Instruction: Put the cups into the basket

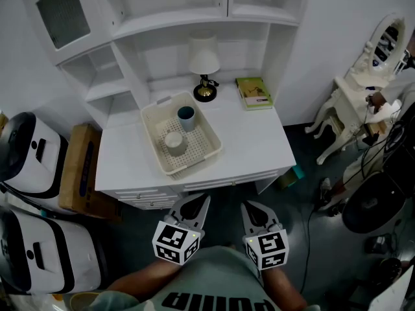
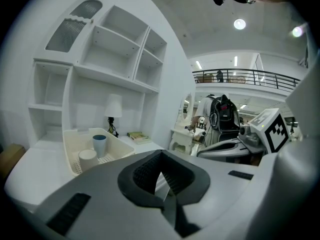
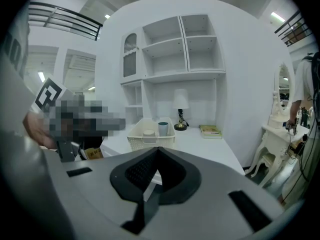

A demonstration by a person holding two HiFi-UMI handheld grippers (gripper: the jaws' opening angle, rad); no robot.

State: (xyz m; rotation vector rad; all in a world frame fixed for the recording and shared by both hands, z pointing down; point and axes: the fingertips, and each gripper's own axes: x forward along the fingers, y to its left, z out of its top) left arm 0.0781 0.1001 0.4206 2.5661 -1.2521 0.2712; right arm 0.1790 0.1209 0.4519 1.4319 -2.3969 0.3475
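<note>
A cream basket (image 1: 151, 123) stands on the white desk (image 1: 259, 141). Inside it a blue cup (image 1: 186, 117) stands upright at the back, and a beige cup (image 1: 174, 142) sits in the middle. The left gripper view shows the basket (image 2: 120, 145) with the blue cup (image 2: 99, 145) and beige cup (image 2: 88, 159); the right gripper view shows the same basket (image 3: 137, 140), blue cup (image 3: 163, 128) and beige cup (image 3: 148, 133). My left gripper (image 1: 193, 203) and right gripper (image 1: 254, 210) are held side by side below the desk's front edge, both shut and holding nothing.
A table lamp (image 1: 205, 63) and a green book (image 1: 253, 92) stand at the back of the desk under white shelves (image 1: 175, 18). White machines (image 1: 29, 154) and a cardboard box (image 1: 76, 167) lie left. A white dressing table (image 1: 363, 89) stands right.
</note>
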